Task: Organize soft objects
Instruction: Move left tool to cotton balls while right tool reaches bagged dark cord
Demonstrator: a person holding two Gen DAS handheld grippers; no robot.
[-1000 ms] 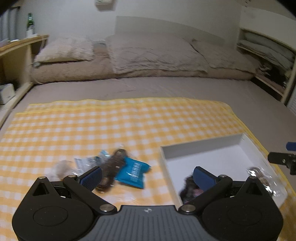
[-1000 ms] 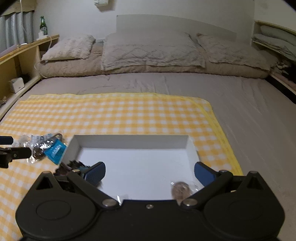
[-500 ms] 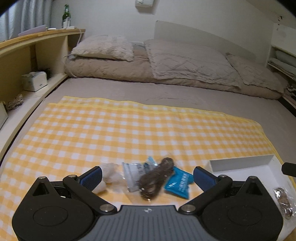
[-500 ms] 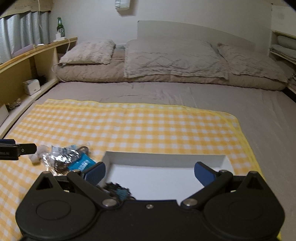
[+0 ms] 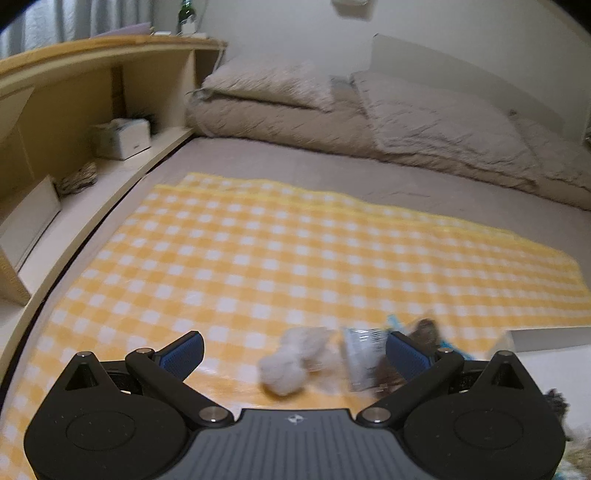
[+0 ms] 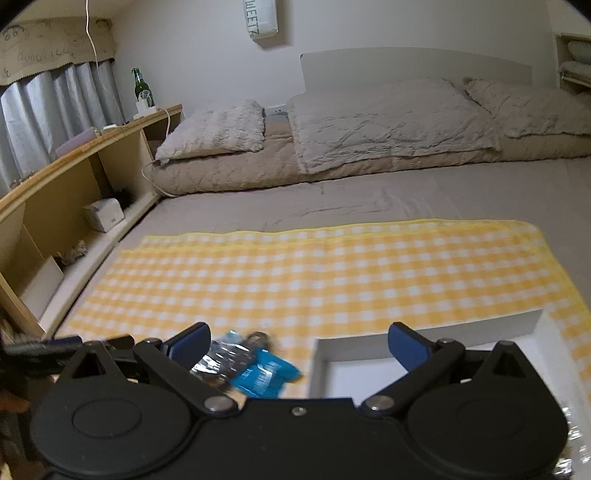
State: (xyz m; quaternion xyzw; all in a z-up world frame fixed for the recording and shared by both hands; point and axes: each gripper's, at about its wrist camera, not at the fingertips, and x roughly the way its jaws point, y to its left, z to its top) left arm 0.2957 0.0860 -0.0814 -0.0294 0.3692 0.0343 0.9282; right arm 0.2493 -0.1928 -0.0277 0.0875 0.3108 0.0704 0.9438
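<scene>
Look up at twelve o'clock in your right wrist view: a white box on the wall (image 6: 260, 16) has dark letters running down its side that look like "WEETZ". At ten o'clock, the brown cloth strip over the curtain (image 6: 55, 51) has scribbled letters, too faint to read. The print on the blue packet (image 6: 264, 374) is too blurry to read.

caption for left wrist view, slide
Open left claw over fluffy white bundle on yellow checked cloth.
</scene>
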